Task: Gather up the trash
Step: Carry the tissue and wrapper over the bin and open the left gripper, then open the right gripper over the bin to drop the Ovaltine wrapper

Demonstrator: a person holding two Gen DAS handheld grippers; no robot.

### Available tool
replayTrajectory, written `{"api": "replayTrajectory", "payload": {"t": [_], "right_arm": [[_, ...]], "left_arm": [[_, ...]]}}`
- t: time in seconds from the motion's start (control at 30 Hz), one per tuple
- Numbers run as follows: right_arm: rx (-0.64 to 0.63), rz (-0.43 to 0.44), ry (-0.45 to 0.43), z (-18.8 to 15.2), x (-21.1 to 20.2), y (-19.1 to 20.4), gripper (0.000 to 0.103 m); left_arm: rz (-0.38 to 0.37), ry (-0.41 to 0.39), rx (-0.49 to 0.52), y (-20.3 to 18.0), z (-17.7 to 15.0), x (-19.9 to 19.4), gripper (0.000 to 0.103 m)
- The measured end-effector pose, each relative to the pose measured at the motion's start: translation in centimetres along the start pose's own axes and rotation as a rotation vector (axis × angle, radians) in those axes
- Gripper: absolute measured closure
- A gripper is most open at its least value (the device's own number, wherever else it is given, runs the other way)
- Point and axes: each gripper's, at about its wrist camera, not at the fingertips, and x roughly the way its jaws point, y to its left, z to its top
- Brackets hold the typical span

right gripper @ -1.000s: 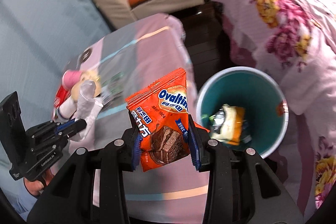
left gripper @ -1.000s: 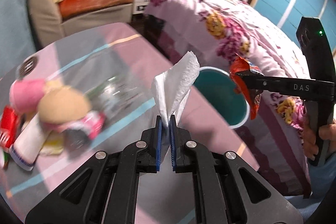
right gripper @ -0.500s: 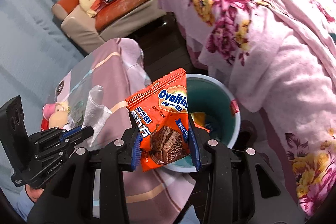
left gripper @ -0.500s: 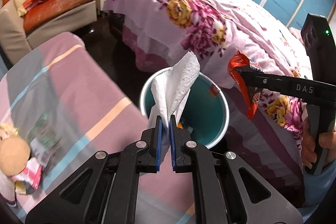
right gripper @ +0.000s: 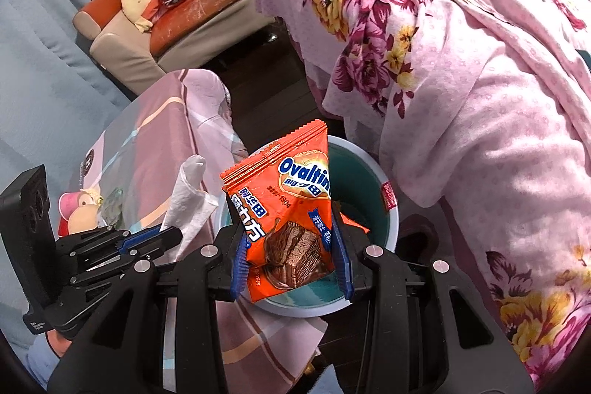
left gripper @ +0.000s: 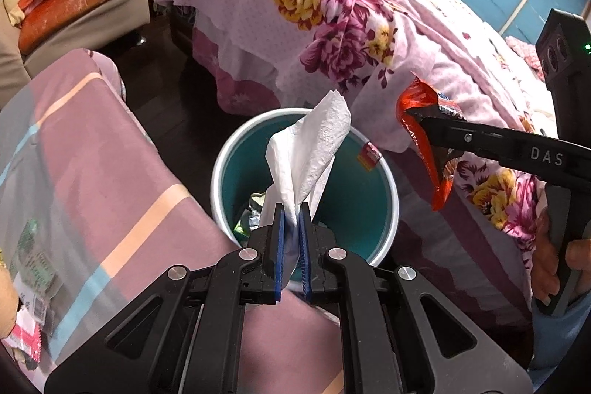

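The tissue (left gripper: 308,150) sits between the blue pads of the left gripper (left gripper: 290,228). The jaws are nearly closed and clamp its lower end. The rest of the sheet stands up, crumpled, above the fingertips. In the left wrist view the tissue lies in front of the open mouth of the bin (left gripper: 221,172).

The wrapper (right gripper: 286,220) is an orange Ovaltine pack. It sits between the pads of the right gripper (right gripper: 291,246). These jaws stand wider apart and press on the left and right edges of the pack. The printed face is toward the camera. The top corner of the pack rises above the fingertips.

In the right wrist view the wrapper covers most of the bin (right gripper: 391,235). The bin has a pale rim and a teal inside. Some trash (left gripper: 251,213) lies at its bottom.

The bin stands on the dark floor, between the table (left gripper: 92,165) on the left and the bed (left gripper: 332,10) on the right. The table has a striped pink cover and the bed a floral one. A sofa (right gripper: 207,10) stands at the far wall.
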Motion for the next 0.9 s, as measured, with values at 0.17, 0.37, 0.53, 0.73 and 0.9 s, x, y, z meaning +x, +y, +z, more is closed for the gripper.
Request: {"api": "replayTrajectory", "payload": {"t": [0.17,0.37,0.53,0.73,0.9], "right_arm": [[0.013,-0.017,0.002,0.4,0.3,-0.5,0.067],[0.012,-0.033,0.009,0.6,0.6,-0.3,0.067],[0.0,-0.041,0.02,0.9,1.1,0.4,0.067],[-0.014,-0.051,0.048,0.8,2.2,1.5,0.067],[-0.032,-0.056,0.069,0.7,3.0,2.6,0.066]], "left_arm": [[-0.01,0.008,0.002,0.0,0.4,0.8,0.086],[0.0,-0.02,-0.006,0.5,0.4,0.8,0.037],[0.026,-0.033,-0.017,1.2,0.1,0.3,0.018],[0.035,-0.04,-0.057,3.1,-0.8,-0.8,0.011],[0.051,-0.049,-0.091,4.9,-1.6,-1.5,0.011]]}}
